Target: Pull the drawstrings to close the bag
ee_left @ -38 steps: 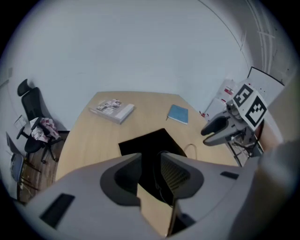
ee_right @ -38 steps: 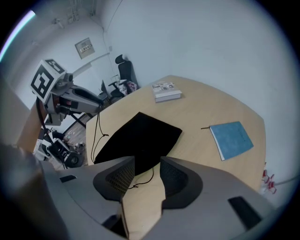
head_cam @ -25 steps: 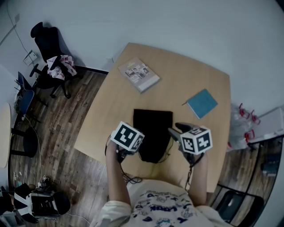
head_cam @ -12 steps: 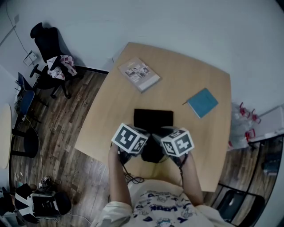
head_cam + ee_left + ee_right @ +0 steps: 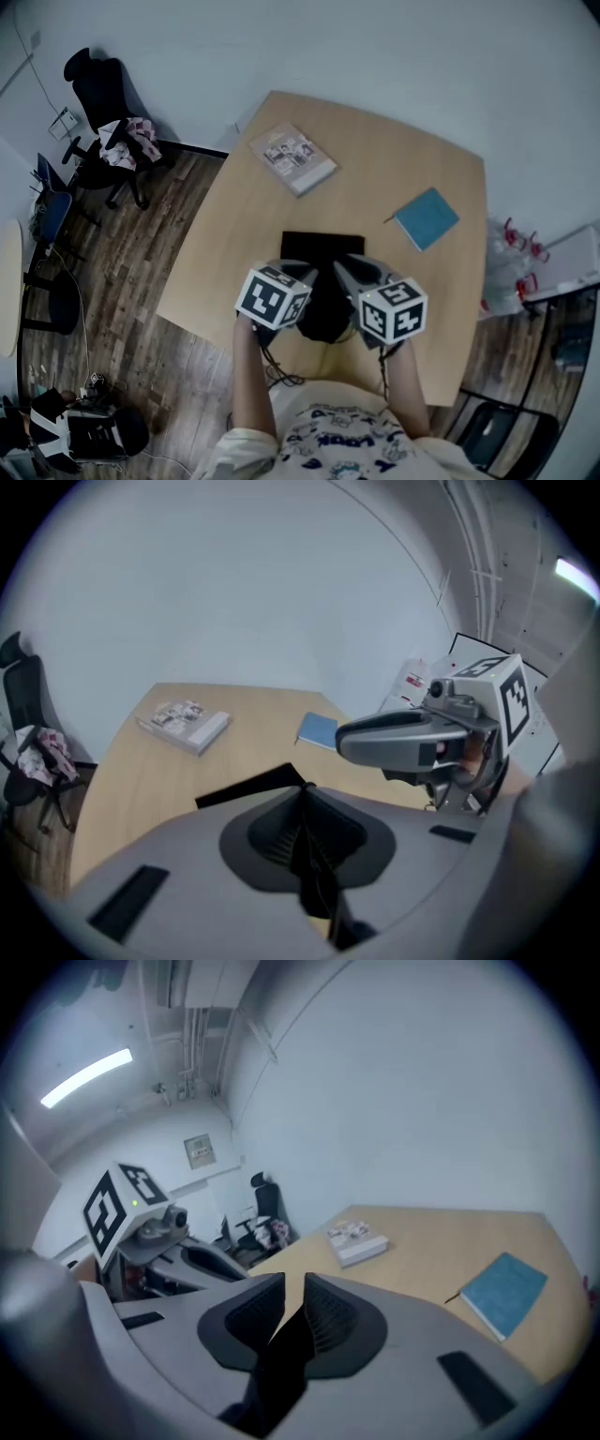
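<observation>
Right gripper (image 5: 292, 1283) had come in from the right side of the black bag (image 5: 323, 246), lying mid-table, to its near end, jaws closing.
At lower centre of the head view, our left gripper (image 5: 305, 791) was clamped on a thin dark strand we took for a drawstring (image 5: 316, 888). The right pads had dark material in their gap but did not yet press. If they caught cloth instead of cord, we judged the pull would drag the bag over the table (image 5: 412, 150) rather than cinch it. Farther up, a book (image 5: 292, 157) and a blue notebook (image 5: 427, 217) lay well apart.
</observation>
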Available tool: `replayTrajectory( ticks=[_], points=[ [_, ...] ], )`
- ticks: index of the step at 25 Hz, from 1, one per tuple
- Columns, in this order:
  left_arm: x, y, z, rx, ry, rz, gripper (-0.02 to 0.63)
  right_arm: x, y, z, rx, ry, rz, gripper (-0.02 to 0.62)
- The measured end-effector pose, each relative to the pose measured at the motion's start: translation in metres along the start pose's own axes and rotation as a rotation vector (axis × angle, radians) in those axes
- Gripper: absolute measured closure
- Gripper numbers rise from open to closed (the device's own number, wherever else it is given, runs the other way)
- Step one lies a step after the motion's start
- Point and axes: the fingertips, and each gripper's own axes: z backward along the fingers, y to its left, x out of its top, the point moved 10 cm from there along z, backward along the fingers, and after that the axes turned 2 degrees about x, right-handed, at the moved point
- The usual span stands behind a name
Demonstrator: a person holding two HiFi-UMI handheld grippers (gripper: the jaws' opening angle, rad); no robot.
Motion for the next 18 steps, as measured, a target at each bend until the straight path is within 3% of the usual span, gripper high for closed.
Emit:
replayTrajectory(
  ticks=[2, 4, 7, 11, 18],
  points=[
    [0.009, -0.002, 0.004, 0.088, -0.11, -0.022, 0.593, 0.014, 0.003, 0.01, -0.095, -0.129, 0.019, 0.567],
    [0.019, -0.007, 0.009, 0.167, -0.212, -0.052, 0.594, 0.023, 0.007, 0.018, -0.179, -0.216, 0.065, 0.576],
    [0.028, -0.022, 0.011, 0.196, -0.283, -0.073, 0.594, 0.03, 0.012, 0.026, -0.286, -0.27, 0.153, 0.586],
    [0.031, -0.037, 0.012, 0.188, -0.352, -0.025, 0.594, 0.033, 0.016, 0.032, -0.326, -0.319, 0.165, 0.588],
    [0.036, -0.042, 0.024, 0.24, -0.458, 0.016, 0.582, 0.037, 0.014, 0.045, -0.379, -0.385, 0.139, 0.589]
  ],
)
